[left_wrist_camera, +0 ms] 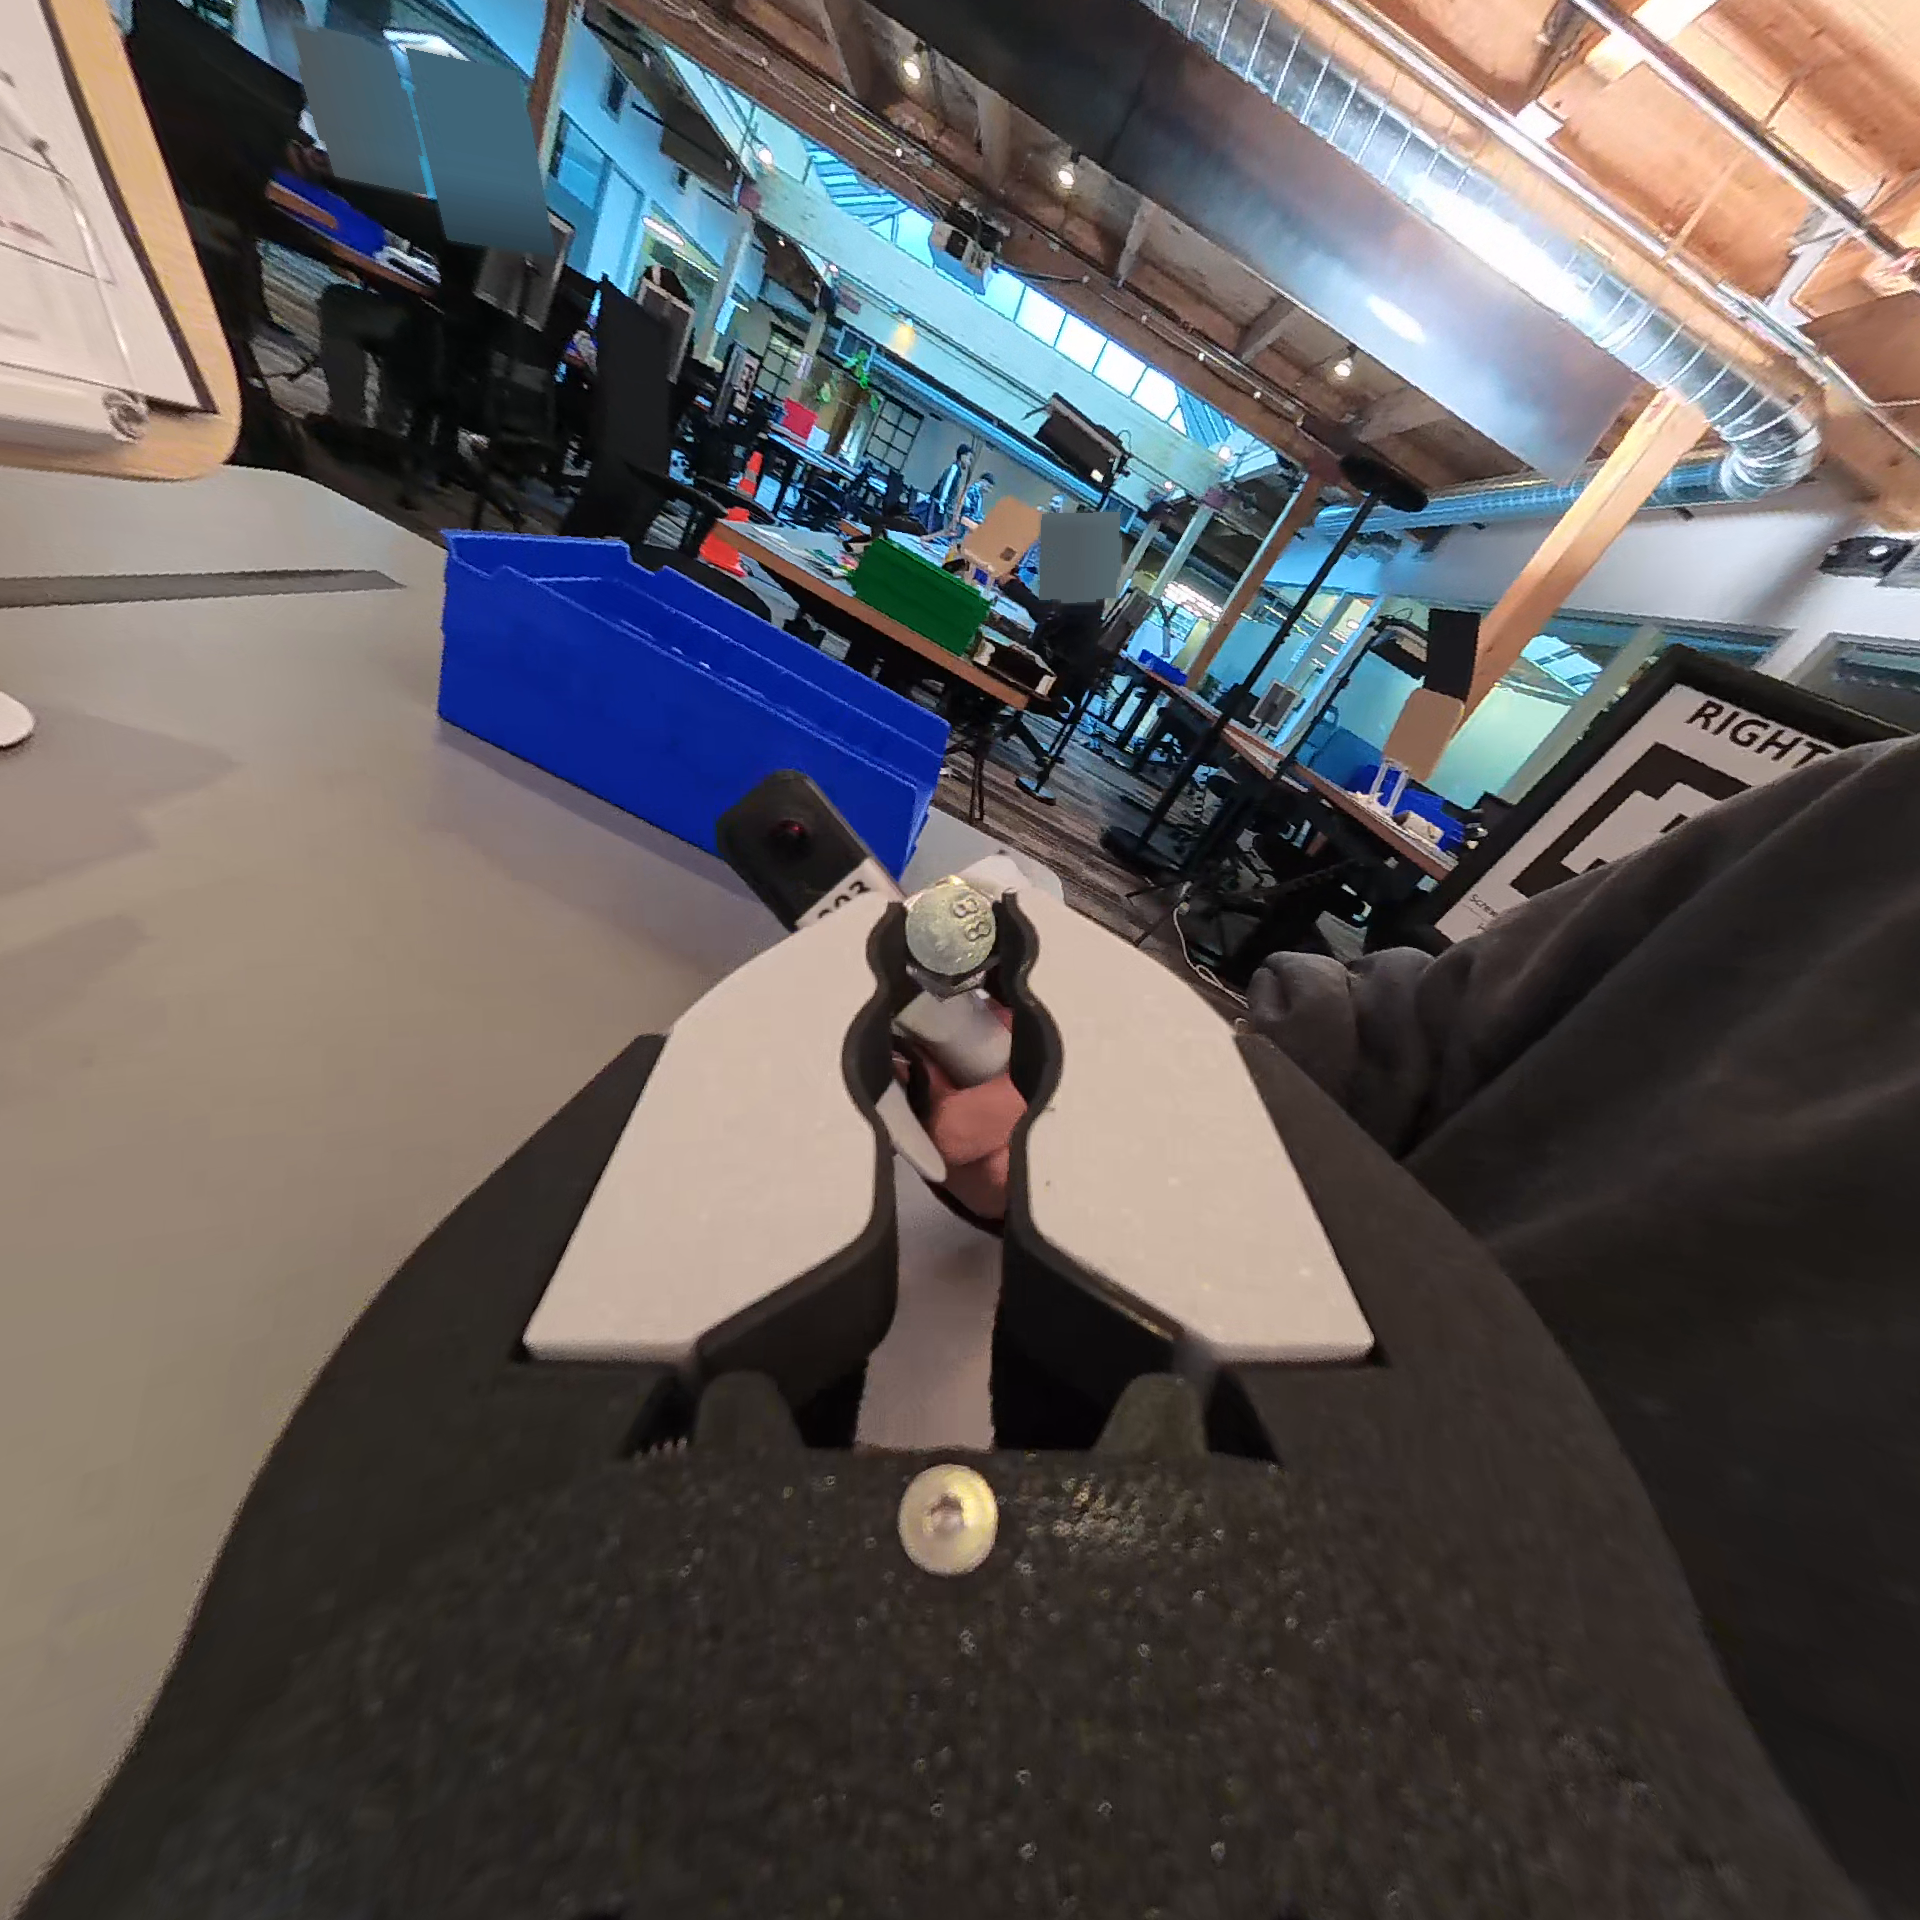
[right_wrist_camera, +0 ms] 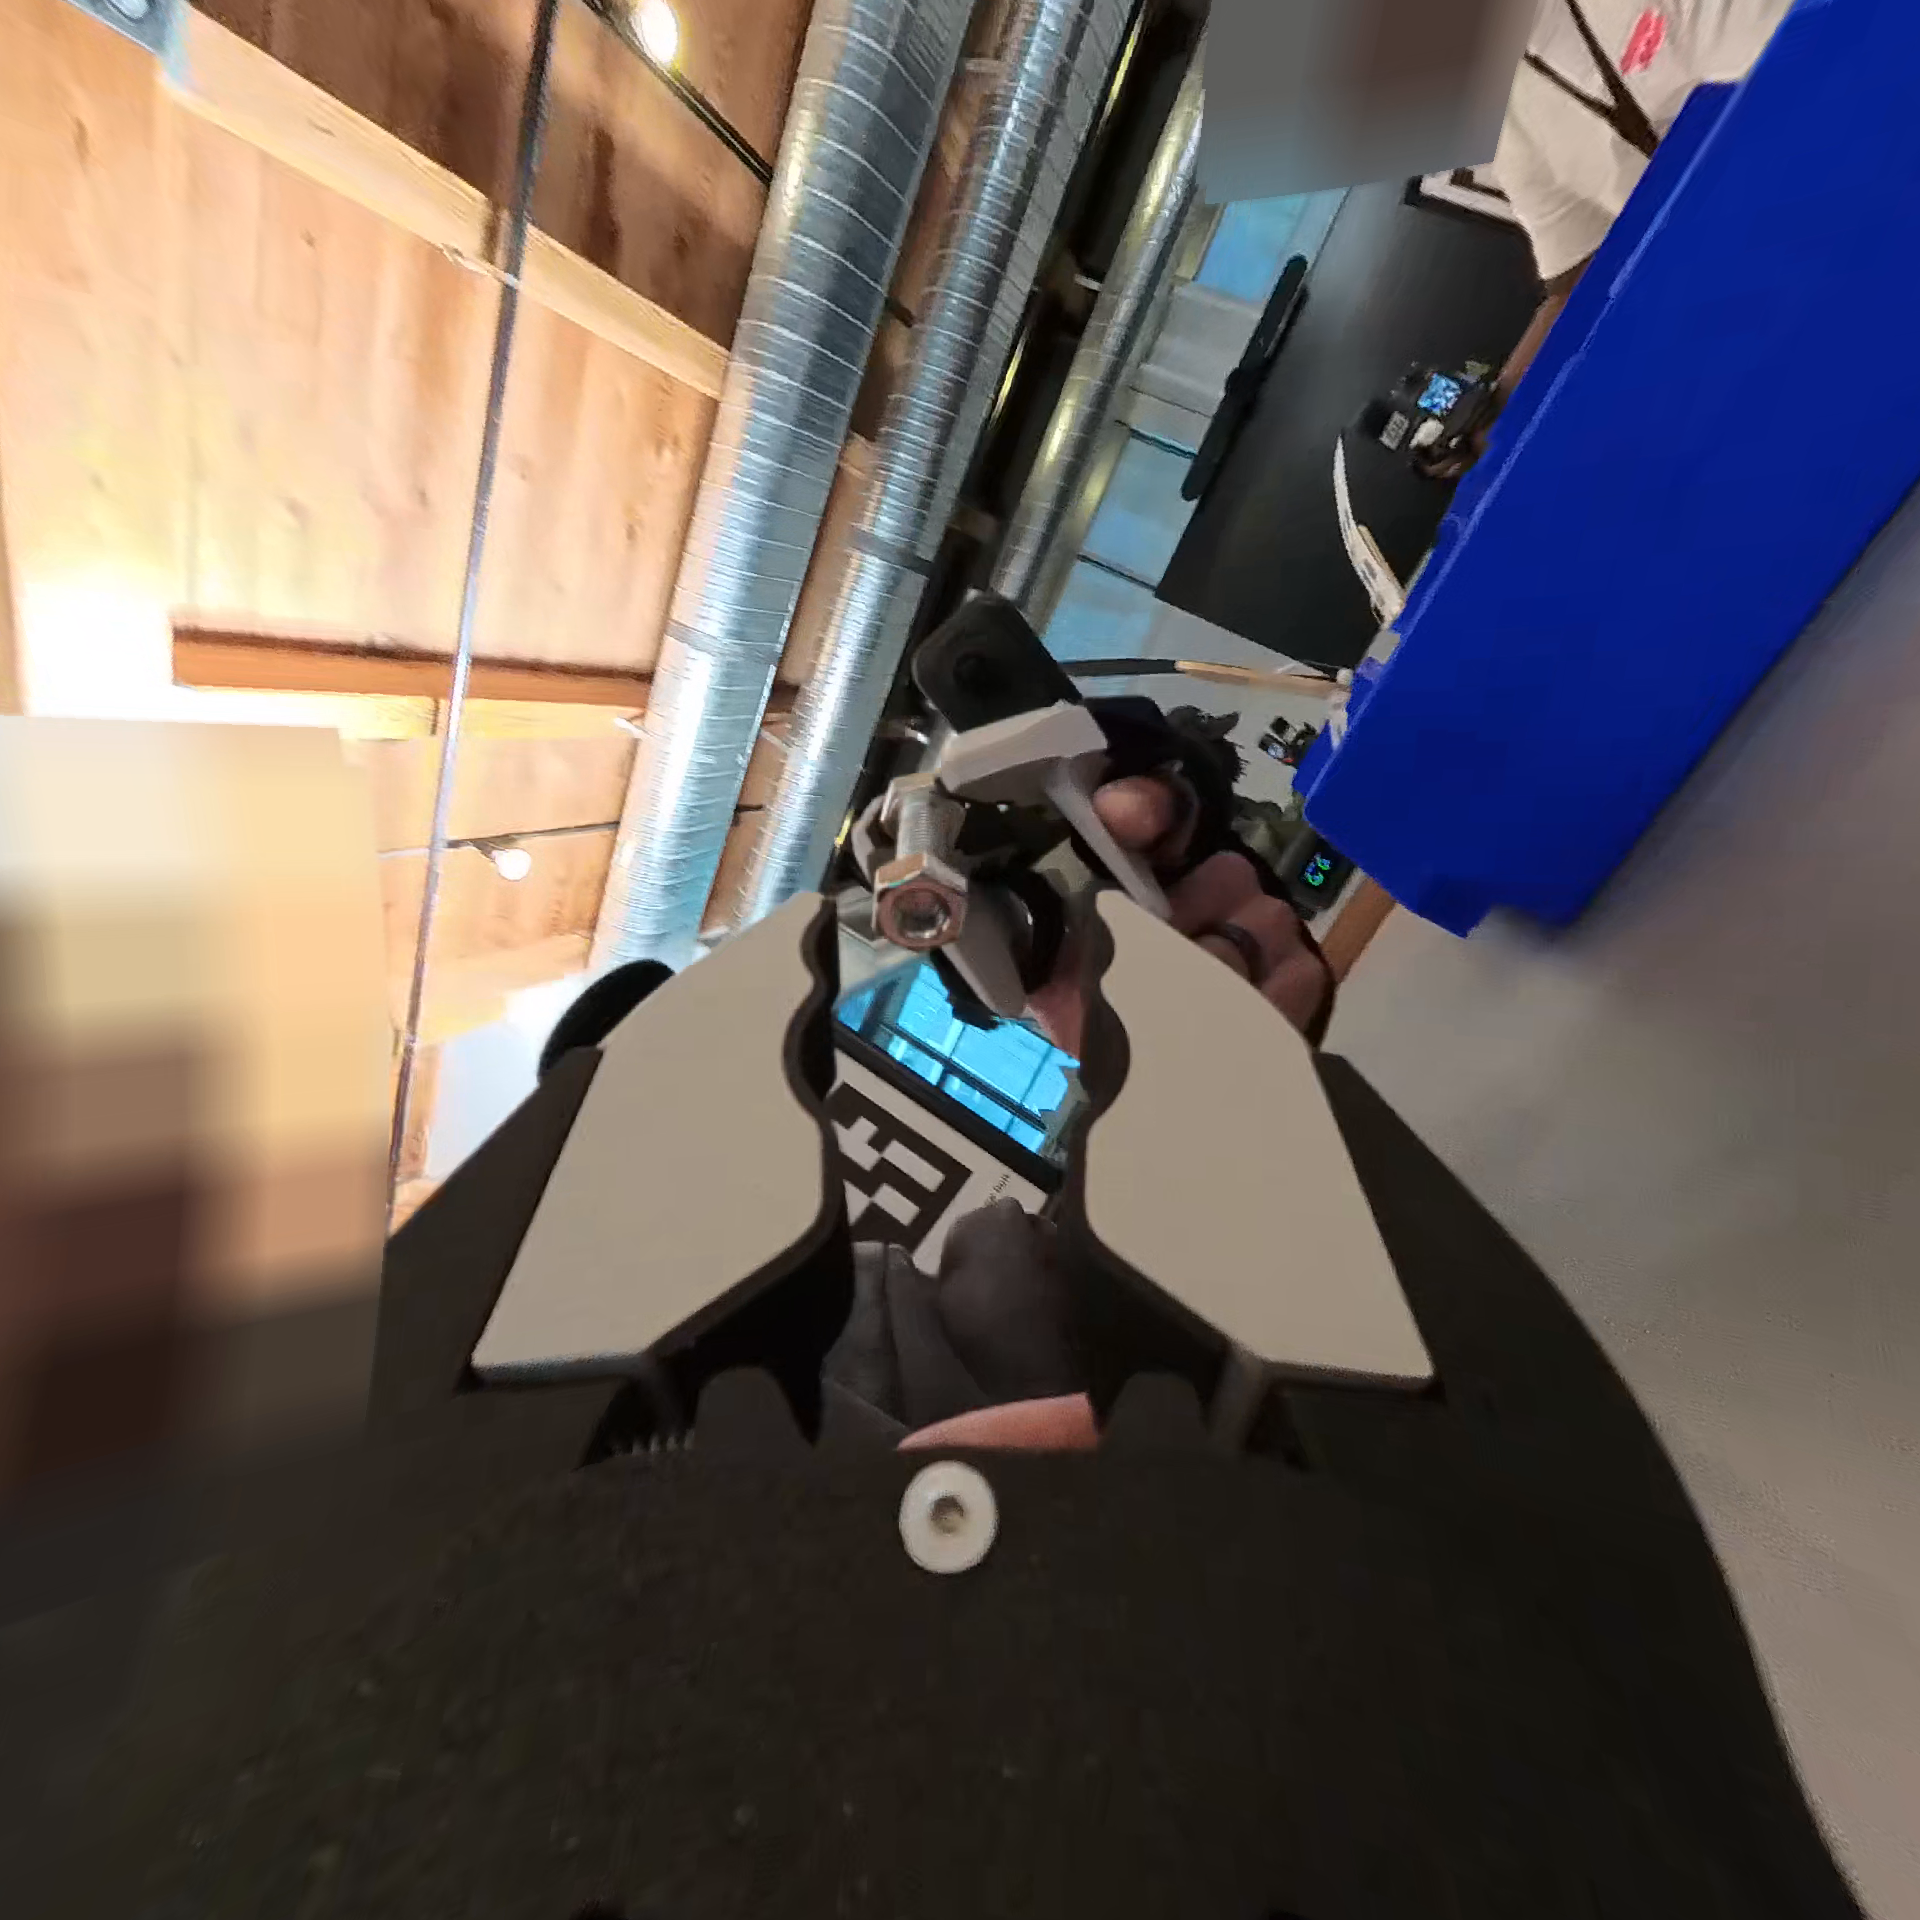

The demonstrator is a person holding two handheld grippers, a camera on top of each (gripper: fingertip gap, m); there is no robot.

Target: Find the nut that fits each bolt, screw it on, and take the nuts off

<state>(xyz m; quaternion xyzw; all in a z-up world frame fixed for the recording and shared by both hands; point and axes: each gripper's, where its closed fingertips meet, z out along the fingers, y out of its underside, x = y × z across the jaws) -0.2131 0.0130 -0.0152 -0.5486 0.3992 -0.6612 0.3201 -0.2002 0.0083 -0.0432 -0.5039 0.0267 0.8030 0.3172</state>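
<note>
Left hand-held gripper (left_wrist_camera: 951, 940) pinches the bolt (left_wrist_camera: 948, 928); right hand-held gripper (right_wrist_camera: 956, 930) spread by its nut (right_wrist_camera: 920, 910).

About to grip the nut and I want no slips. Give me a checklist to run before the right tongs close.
1. Left tongs shut on bolt: ok.
2. Nut on the bolt's end: ok.
3. Right tongs open: ok.
4. Nut centred between the right tips: not ok, it sits toward one finger.
5. Nut's thread engagement: cannot tell.
6. Bin clear of the work: ok.
</note>
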